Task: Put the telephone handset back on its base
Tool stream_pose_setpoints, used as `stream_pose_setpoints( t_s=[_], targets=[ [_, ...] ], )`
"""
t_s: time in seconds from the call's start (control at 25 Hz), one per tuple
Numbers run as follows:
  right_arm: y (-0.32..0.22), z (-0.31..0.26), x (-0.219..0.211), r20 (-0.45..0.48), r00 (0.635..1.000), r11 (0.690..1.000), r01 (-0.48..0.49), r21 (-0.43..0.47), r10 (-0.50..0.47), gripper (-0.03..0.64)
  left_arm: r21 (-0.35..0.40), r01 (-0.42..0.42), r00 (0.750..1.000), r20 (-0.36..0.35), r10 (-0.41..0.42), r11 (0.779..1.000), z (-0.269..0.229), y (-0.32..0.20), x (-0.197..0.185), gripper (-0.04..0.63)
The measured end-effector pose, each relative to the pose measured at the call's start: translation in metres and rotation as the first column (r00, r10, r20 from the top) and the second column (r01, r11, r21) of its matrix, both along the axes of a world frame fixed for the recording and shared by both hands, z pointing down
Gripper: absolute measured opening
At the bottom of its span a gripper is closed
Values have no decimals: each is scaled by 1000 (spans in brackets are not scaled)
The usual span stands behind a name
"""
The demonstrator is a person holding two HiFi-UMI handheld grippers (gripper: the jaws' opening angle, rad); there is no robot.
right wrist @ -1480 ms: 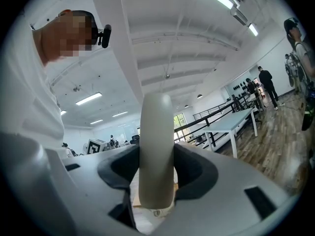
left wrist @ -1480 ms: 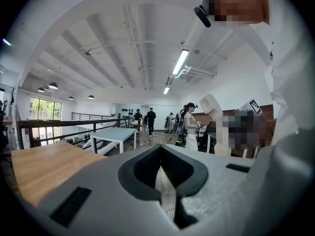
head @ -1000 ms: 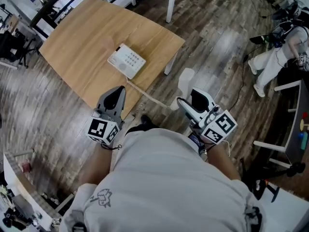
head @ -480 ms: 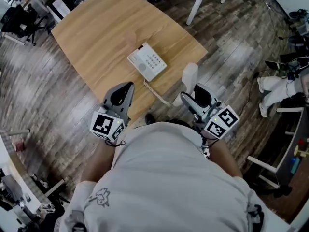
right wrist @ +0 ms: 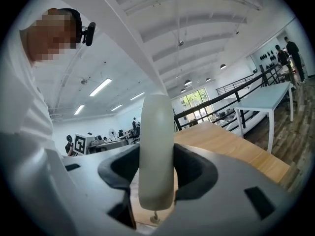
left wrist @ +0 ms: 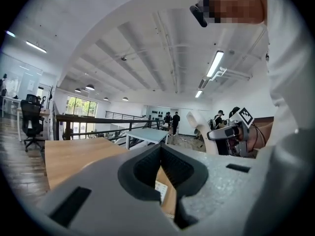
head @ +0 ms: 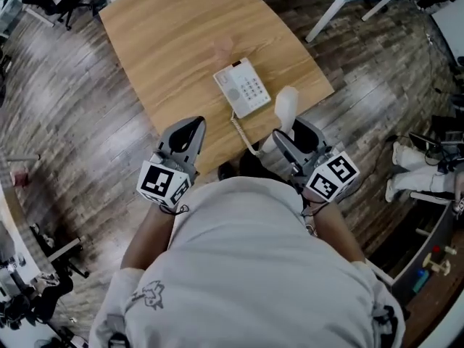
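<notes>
Handset [head: 286, 106]: smooth off-white plastic, a rounded bar. It is pinched upright in the right gripper [head: 288, 130], just beside the base's right edge and not on it.
Base [head: 243, 87]: flat white box with keypad, on the pale wood-grain table [head: 174, 42].
Cord [head: 242, 129]: coiled, hangs from the base; seen in the head view only.
Left gripper [head: 190, 127]: grey, near the base's lower left. Its own view shows the ribbed black pads pressed together with nothing between them.

Left gripper [left wrist: 160, 149] low in front of the wooden table [left wrist: 74, 156], jaws closed tip to tip, nothing between. On the table, a sliver of telephone base [left wrist: 160, 191]. Right of the table, right gripper [left wrist: 212, 135] clamping the handset [left wrist: 202, 129] upright. Behind the table, white table [left wrist: 147, 135]; left, office chair [left wrist: 30, 122].
</notes>
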State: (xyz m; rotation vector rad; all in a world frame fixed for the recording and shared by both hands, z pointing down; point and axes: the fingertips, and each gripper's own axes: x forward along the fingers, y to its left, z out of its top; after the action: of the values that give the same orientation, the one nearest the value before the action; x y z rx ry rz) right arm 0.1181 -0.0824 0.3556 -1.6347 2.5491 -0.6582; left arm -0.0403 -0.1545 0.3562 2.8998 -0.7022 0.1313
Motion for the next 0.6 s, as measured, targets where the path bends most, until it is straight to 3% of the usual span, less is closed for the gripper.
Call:
stream_pose_setpoints(
  t_s=[0.6],
  targets=[
    [-72, 60, 1, 10, 989, 979, 146, -143, -146, 219, -62, 193, 981, 36, -191, 979, 29, -39, -15, 6]
  ],
)
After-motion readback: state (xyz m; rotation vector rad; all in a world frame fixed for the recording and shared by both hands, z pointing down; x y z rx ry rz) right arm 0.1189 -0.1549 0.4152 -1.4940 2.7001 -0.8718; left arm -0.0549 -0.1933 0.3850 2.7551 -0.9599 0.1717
